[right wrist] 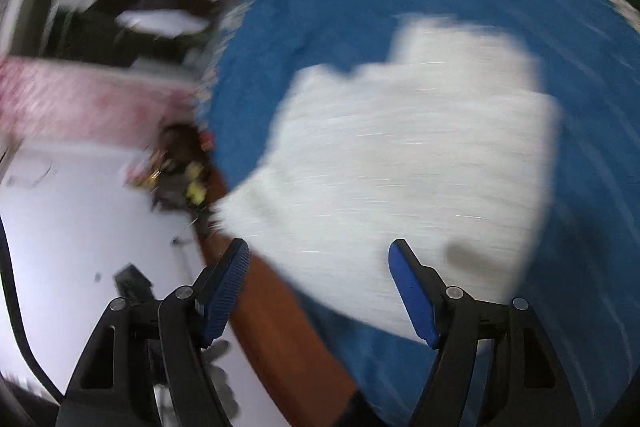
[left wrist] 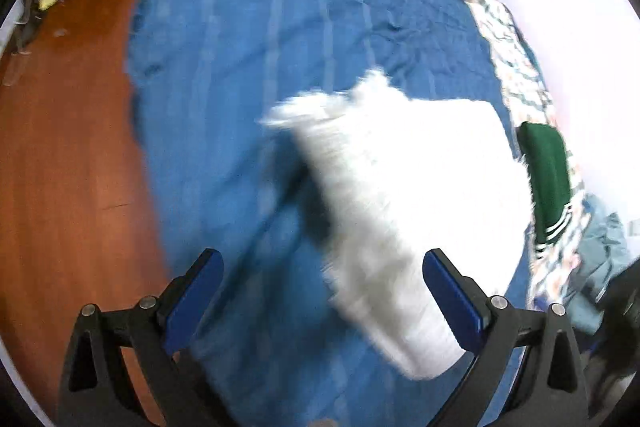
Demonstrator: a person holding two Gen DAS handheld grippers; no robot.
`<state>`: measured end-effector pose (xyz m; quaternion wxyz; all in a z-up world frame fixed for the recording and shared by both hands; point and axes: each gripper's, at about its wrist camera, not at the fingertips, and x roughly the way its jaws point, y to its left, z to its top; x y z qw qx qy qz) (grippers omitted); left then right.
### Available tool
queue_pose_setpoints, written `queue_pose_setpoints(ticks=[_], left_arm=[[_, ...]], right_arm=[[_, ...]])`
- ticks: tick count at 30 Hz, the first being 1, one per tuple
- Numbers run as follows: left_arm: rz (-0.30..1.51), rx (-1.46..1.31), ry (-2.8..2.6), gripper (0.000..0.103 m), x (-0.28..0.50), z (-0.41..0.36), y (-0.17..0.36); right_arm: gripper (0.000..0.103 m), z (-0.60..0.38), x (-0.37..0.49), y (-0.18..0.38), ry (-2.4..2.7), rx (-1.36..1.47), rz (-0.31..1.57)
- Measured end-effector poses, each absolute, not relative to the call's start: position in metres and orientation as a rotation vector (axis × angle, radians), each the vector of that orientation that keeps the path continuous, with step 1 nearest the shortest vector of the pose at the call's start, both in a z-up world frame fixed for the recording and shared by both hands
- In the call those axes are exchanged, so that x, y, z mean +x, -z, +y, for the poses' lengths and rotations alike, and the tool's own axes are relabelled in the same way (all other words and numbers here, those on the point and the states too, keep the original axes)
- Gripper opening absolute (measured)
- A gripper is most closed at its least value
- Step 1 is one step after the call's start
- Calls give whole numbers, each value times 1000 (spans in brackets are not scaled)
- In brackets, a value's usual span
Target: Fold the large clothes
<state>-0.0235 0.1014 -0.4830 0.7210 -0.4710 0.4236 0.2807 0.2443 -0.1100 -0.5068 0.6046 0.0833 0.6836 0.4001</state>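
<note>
A white garment (left wrist: 416, 195) lies folded into a thick bundle on a blue cloth (left wrist: 248, 67) that covers the table. It also shows in the right wrist view (right wrist: 404, 167), blurred by motion. My left gripper (left wrist: 322, 291) is open and empty, above the blue cloth with the bundle's near end between and beyond its fingers. My right gripper (right wrist: 318, 287) is open and empty, held just short of the white garment's near edge, over the table's edge.
A green garment with white stripes (left wrist: 548, 179) lies beyond the white bundle at the right on a patterned cloth (left wrist: 516, 59). Bare wooden table (left wrist: 68, 155) lies left of the blue cloth. Clutter (right wrist: 180, 171) sits past the table edge.
</note>
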Motion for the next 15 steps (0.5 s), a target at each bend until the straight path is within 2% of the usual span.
queue_pose_setpoints(ticks=[3,4,5,6,9,11,14,15], left_arm=[[906,-1128,-550,101,5,114,508],[888,-1153,-513,83,18,119,519],[891,-1149,-526,57,22,121,523],[882,-1164,-513,18,26,123,529],[862,-1118,-564,11,12,117,515],[876,-1088,-593,12,3,112,508],[916,-1123,-630,14,-17,119,528],[922,-1147,-637,16,-21,125,540]], right_arm=[[73,-141,267,527,-808,185,1610],[71,-144,275,533,-788,187,1611],[70,-142,286,537,-773,188,1613],[69,-145,297,547,-769,192,1618],[62,-134,296,555,-765,173,1632],[57,-117,294,557,-772,144,1646],[48,-88,288,563,-780,89,1688],[42,-73,286,571,-768,22,1711]])
